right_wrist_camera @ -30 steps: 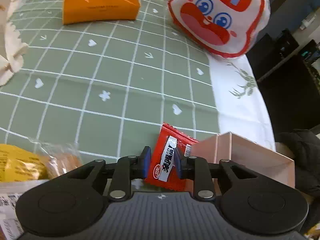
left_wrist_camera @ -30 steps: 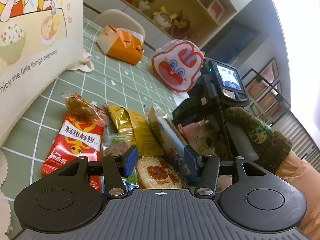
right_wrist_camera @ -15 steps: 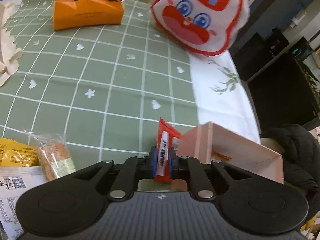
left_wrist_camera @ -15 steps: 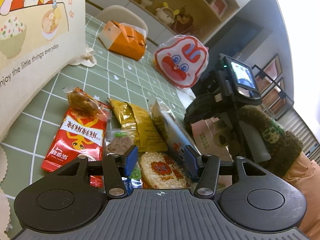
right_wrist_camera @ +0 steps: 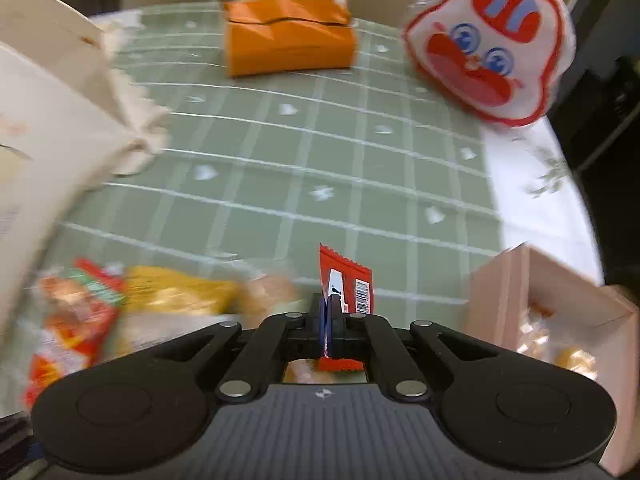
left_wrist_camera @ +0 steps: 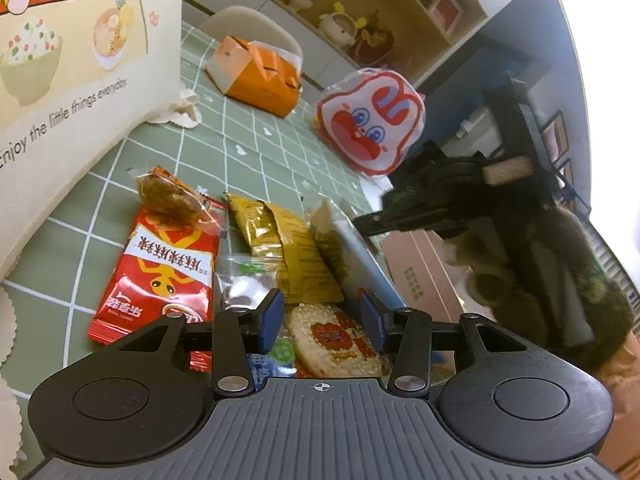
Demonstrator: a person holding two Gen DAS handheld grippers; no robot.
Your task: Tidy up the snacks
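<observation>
My right gripper (right_wrist_camera: pixel 331 322) is shut on a small red snack packet (right_wrist_camera: pixel 347 280) and holds it upright above the green checked tablecloth (right_wrist_camera: pixel 304 168). A pink cardboard box (right_wrist_camera: pixel 560 312) with yellow snacks inside stands to its right; the box also shows in the left wrist view (left_wrist_camera: pixel 424 272). My left gripper (left_wrist_camera: pixel 322 316) is open over a pile of snacks: a round rice cracker pack (left_wrist_camera: pixel 332 340), a yellow packet (left_wrist_camera: pixel 288 248), a big red packet (left_wrist_camera: pixel 160 276) and a clear-wrapped brown snack (left_wrist_camera: pixel 168 196). The right gripper shows there too (left_wrist_camera: pixel 440 208).
An orange tissue box (right_wrist_camera: pixel 288 40) and a white-and-red rabbit-face bag (right_wrist_camera: pixel 492 52) stand at the far side of the table. A cream printed tote bag (left_wrist_camera: pixel 72 60) stands on the left. The table's white edge (right_wrist_camera: pixel 540 200) lies to the right.
My right gripper closed on the red packet and lifted it off the cloth, swinging left and back. My left gripper drew slightly back over the pile and stays open.
</observation>
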